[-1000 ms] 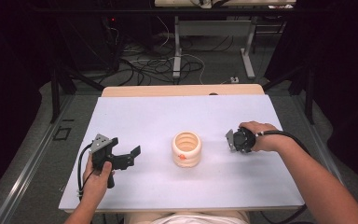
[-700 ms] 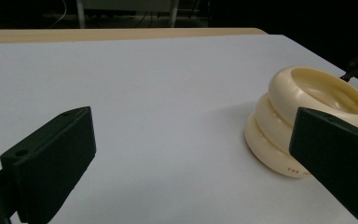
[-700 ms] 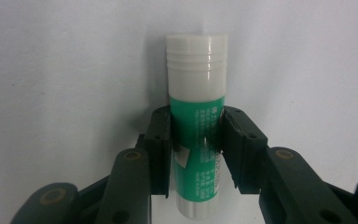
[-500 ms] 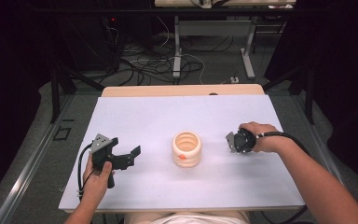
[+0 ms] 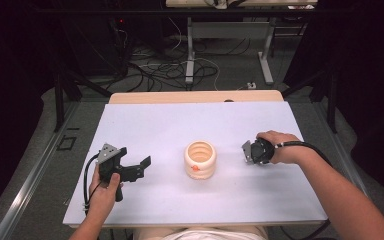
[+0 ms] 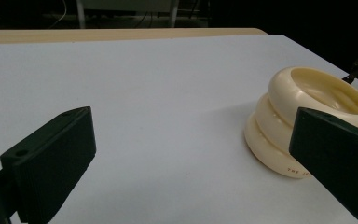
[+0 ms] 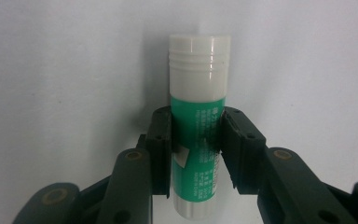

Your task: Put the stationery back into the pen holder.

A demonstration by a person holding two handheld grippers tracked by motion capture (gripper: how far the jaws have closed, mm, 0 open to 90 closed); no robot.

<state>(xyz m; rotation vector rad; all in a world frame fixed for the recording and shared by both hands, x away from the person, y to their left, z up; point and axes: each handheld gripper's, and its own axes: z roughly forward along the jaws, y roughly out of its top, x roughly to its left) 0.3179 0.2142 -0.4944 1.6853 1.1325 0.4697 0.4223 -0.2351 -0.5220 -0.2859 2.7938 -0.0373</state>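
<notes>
Clamping a glue stick [image 7: 196, 140] lying right of the ribbed cup [image 5: 200, 160] on the counter [image 5: 180, 125], the right hand-held gripper [image 7: 196, 135] has just closed; a smooth tube may slip. Left hand-held gripper [image 6: 191, 154] stands apart, empty.

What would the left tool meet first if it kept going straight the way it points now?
Probably bare table: the left tool points with open jaws past the cream ribbed holder, which sits off to one side of its line in the left gripper view. Depth is unclear, so one jaw might clip the holder.
</notes>
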